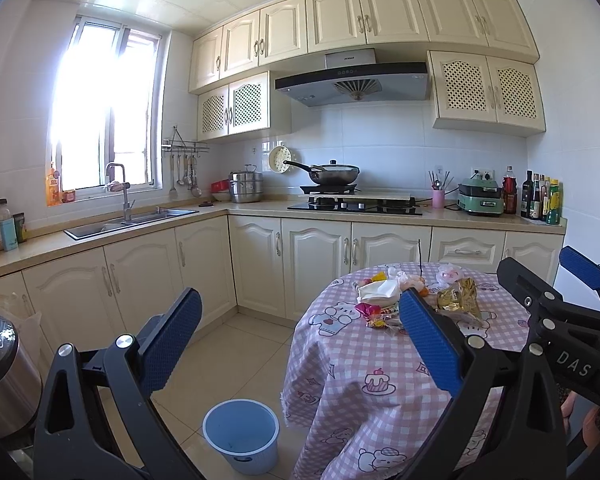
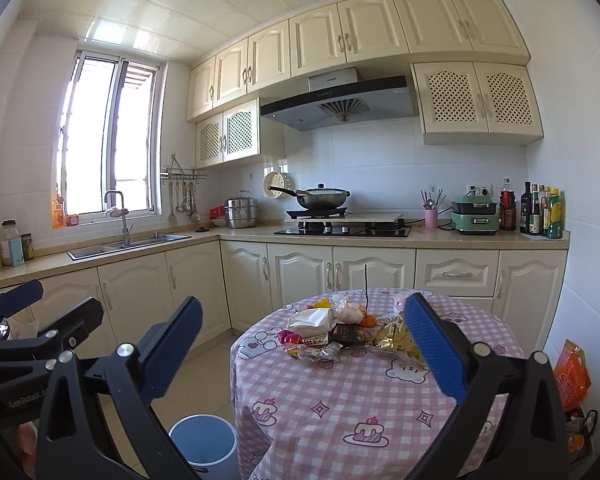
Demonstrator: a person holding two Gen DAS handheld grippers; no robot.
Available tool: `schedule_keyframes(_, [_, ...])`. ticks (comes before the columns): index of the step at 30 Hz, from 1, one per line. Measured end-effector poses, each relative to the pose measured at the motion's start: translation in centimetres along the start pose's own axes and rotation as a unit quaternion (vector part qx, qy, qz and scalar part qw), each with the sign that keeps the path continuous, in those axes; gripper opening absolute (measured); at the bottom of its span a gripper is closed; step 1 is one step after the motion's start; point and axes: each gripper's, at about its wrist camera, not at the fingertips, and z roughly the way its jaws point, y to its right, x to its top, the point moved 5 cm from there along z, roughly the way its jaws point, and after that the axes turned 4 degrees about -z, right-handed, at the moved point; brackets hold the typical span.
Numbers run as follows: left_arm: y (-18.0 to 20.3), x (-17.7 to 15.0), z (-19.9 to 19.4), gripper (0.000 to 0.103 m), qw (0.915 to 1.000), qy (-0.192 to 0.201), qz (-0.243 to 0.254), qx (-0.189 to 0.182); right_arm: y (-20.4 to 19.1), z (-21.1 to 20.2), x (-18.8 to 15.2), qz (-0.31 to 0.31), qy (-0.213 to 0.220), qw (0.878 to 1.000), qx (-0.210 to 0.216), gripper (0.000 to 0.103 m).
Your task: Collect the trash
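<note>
Left gripper point(image 1: 300, 332) spread wide, nothing between its blue pads; right gripper point(image 2: 304, 344) likewise wide and empty. Both held above the floor, short of the round table point(image 2: 380, 400) with its pink checked cloth.

Trash heaped on the table's far half, ahead of the right gripper: gold foil wrapper point(image 2: 396, 338) near its right finger, white crumpled bag point(image 2: 310, 320) toward centre, dark packet point(image 2: 346, 334) between them, small candy wrappers point(image 2: 312, 350) nearest.

Blue bin point(image 1: 242, 438) on the tiled floor, below and between the left gripper's fingers, just beside the hanging cloth. Appears empty.
</note>
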Motion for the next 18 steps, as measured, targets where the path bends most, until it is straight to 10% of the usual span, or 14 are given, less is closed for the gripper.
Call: schedule_keyframes(18, [-0.20, 0.03, 0.12, 0.096, 1.0000, -0.001, 0.000, 0.001, -0.10, 0.07, -0.05, 0.000, -0.001, 1.000, 0.000, 0.099])
